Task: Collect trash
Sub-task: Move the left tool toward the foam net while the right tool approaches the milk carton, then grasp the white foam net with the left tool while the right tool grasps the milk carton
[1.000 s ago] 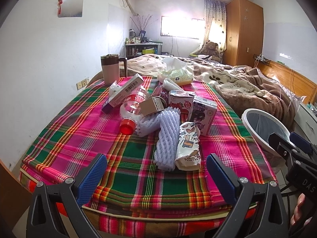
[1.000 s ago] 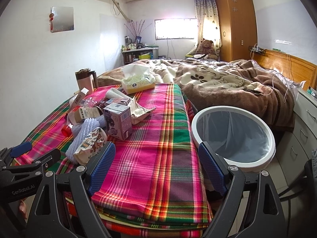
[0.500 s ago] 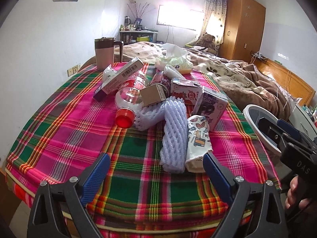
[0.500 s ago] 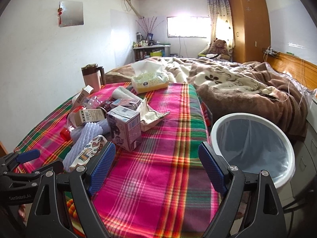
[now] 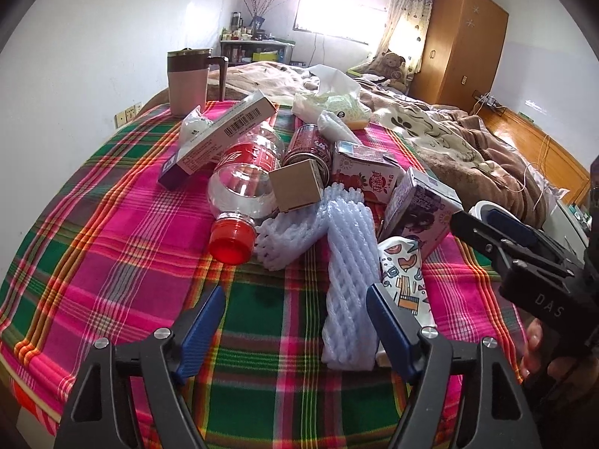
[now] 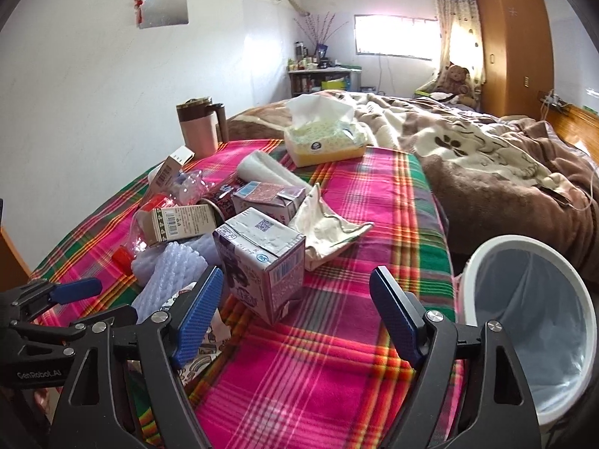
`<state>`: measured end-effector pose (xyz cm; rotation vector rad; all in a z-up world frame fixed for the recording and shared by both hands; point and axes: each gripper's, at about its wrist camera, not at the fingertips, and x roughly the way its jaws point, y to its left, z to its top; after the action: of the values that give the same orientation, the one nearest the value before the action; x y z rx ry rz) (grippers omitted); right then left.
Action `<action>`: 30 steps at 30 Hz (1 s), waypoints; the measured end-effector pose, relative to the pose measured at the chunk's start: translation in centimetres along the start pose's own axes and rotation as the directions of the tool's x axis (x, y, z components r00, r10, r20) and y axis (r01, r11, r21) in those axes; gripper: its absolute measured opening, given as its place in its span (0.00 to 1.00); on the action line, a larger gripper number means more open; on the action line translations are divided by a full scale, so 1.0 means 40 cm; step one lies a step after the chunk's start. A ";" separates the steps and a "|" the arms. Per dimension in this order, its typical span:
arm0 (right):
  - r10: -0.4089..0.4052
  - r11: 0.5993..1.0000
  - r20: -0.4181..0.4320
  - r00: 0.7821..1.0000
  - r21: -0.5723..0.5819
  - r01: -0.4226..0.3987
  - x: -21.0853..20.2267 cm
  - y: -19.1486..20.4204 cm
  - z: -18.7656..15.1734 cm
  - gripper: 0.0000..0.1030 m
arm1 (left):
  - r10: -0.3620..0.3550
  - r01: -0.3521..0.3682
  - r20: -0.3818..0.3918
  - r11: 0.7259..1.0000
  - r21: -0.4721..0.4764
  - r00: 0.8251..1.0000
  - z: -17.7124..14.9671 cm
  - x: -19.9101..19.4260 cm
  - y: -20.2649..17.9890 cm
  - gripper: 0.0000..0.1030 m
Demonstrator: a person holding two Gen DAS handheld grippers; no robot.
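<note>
A pile of trash lies on the plaid table [image 5: 112, 247]: a clear bottle with a red cap [image 5: 239, 205], white foam netting [image 5: 350, 273], a purple carton [image 5: 419, 213], a red carton [image 5: 361, 176], a can [image 5: 307, 146], a brown box [image 5: 295, 185] and a patterned wrapper [image 5: 406, 277]. My left gripper [image 5: 295, 327] is open and empty, just short of the foam netting. My right gripper [image 6: 297, 316] is open and empty, its left finger beside the purple carton [image 6: 262, 262]. A white bin [image 6: 531, 321] with a liner stands right of the table.
A pink mug [image 5: 187, 82] and a long flat box [image 5: 221, 134] are at the table's far left. A tissue pack [image 6: 322, 142] sits at the far edge. A crumpled cloth [image 6: 325, 228] lies behind the purple carton. An unmade bed [image 6: 486, 157] lies beyond.
Both grippers have moved forward over the table toward the trash pile and stayed open. The pile has not moved.
</note>
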<state>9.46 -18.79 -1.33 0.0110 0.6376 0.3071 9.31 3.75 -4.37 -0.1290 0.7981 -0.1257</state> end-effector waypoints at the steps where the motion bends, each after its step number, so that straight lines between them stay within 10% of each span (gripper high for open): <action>1: 0.010 1.000 -0.007 1.000 -0.005 -0.010 0.007 0.001 0.002 0.79 | -0.008 0.008 -0.003 1.000 0.001 1.000 0.004 0.007 0.000 0.75; 19: 0.157 0.988 -0.101 0.982 0.026 -0.155 0.081 -0.016 0.028 0.49 | -0.110 0.109 -0.118 0.994 -0.016 0.987 0.020 0.097 -0.043 0.66; 30: 0.160 0.987 -0.077 0.984 0.023 -0.158 0.068 -0.022 0.029 0.44 | -0.119 0.118 -0.131 0.993 -0.019 0.984 0.026 0.111 -0.073 0.42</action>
<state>12.43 -18.75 -2.08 0.0665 0.7186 0.4584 12.94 0.24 -6.29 -0.1803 0.9233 -0.2442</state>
